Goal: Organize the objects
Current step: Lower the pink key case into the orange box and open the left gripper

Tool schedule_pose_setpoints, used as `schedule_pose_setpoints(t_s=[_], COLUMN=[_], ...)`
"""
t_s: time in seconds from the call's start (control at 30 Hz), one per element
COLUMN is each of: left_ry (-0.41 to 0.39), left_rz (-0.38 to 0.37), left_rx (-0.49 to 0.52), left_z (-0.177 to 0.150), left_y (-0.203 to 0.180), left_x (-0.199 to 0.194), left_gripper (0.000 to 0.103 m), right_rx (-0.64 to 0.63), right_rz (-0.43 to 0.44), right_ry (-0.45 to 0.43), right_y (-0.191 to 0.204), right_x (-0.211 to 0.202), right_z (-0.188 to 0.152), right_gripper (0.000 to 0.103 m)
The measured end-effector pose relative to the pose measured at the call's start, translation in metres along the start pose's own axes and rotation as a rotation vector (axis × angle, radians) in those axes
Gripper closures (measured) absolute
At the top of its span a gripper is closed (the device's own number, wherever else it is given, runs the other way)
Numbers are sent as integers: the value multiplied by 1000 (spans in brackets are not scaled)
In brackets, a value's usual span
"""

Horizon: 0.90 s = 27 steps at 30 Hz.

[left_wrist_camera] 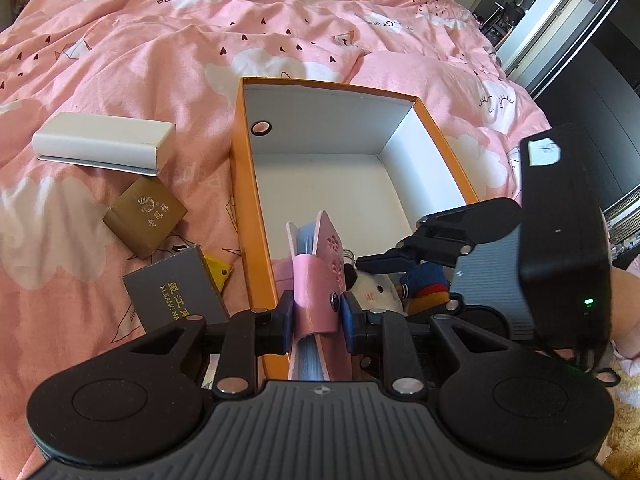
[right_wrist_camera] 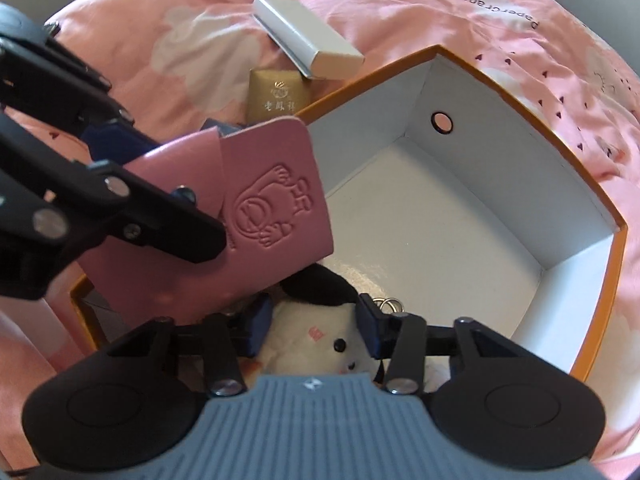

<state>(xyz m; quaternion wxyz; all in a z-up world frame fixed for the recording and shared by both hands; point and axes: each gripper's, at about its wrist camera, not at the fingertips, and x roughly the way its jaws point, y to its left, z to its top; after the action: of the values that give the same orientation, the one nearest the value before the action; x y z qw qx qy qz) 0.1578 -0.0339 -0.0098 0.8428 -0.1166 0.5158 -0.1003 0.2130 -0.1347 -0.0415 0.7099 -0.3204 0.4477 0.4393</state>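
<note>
Both hand-held grippers (left_wrist_camera: 316, 312) (right_wrist_camera: 316, 330) steeply downward over box (left_wrist_camera: 244, 200)

Pink embossed leather-look card holder (right_wrist_camera: 276, 196), fluffy white plush toy (right_wrist_camera: 320, 340), matt cardboard box (left_wrist_camera: 248, 200), soft pink cotton bedspread (left_wrist_camera: 140, 60)

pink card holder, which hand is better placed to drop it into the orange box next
Left. The left gripper is already shut on the pink card holder above the orange box; the right gripper straddles the white plush toy.
</note>
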Motion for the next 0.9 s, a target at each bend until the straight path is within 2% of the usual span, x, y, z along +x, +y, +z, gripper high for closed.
schedule_pose_setpoints(t_s=[0.1, 0.33, 0.37, 0.4, 0.53, 0.63, 0.73, 0.8, 0.9], left_ry=[-5, -14, -15, -17, -21, -27, -27, -30, -39], left_rz=[-4, -7, 2, 20, 94, 103, 107, 112, 122], left_rx=[2, 33, 43, 58, 97, 109, 98, 98, 103], left_z=[2, 6, 6, 5, 2, 1, 1, 1, 0], left_y=[-2, -17, -20, -24, -30, -31, -29, -27, -26], left_x=[-1, 7, 9, 12, 20, 18, 16, 13, 9], left_gripper=[77, 77, 77, 77, 77, 77, 77, 77, 77], right_rx=[10, 28, 41, 54, 63, 101, 87, 59, -3], right_rz=[5, 23, 30, 36, -45, -25, -7, 31, 83], right_ry=[8, 0, -1, 0, 71, 50, -50, -83, -79], right_y=[-3, -15, -17, -20, -24, -28, -26, -23, -16], right_x=[-5, -29, -32, -34, -25, -28, -43, -47, -39], right_z=[1, -15, -17, -19, -27, -33, -26, -18, -7], right_gripper=[71, 84, 91, 103, 103, 102, 92, 69, 60])
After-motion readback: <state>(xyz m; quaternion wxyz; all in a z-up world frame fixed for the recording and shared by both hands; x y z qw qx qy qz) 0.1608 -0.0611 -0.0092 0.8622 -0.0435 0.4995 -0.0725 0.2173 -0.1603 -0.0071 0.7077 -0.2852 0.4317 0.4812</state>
